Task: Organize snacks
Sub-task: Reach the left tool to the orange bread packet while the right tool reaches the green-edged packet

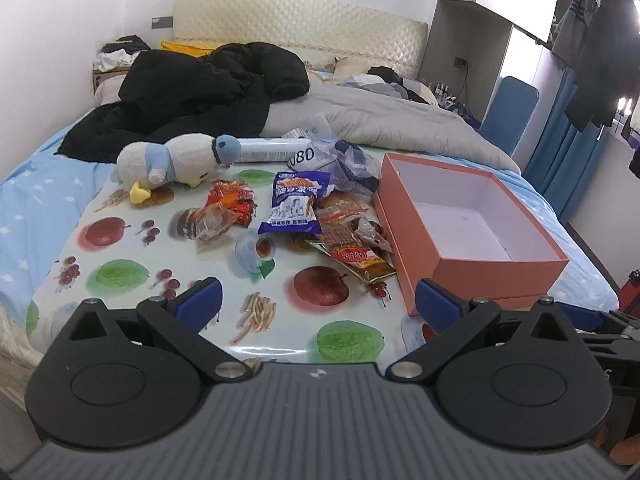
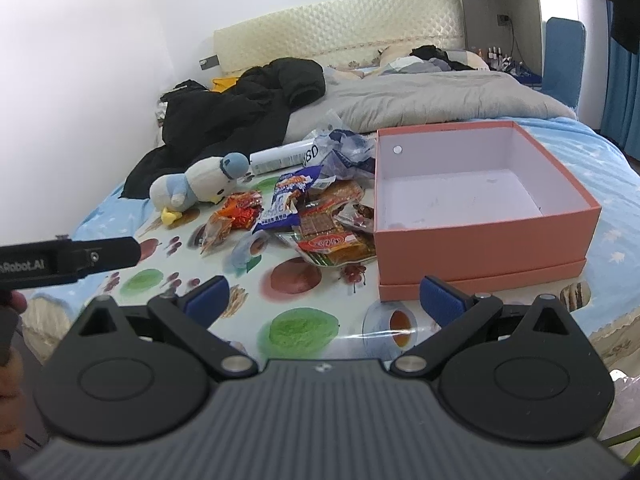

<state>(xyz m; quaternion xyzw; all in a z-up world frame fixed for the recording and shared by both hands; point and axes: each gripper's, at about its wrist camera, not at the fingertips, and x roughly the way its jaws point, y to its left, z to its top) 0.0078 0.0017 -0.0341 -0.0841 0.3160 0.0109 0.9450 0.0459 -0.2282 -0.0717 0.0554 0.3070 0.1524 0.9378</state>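
A pile of snack packets lies on a fruit-print cloth (image 1: 120,276) on the bed: a blue-white bag (image 1: 294,204) (image 2: 286,200), red-orange packets (image 1: 226,208) (image 2: 240,208), and brown-red packets (image 1: 352,236) (image 2: 332,240). An open orange box (image 1: 476,256) (image 2: 480,240), empty, stands right of the pile. My left gripper (image 1: 318,304) is open and empty, in front of the pile. My right gripper (image 2: 324,298) is open and empty, near the box's front left corner. The left gripper's body (image 2: 68,260) shows at the left of the right wrist view.
A plush penguin (image 1: 172,164) (image 2: 196,184) lies behind the pile, with a white tube (image 1: 272,150) (image 2: 280,156) and a clear plastic bag (image 1: 348,160) (image 2: 344,148). A black jacket (image 1: 192,92) and grey duvet (image 1: 400,120) lie farther back.
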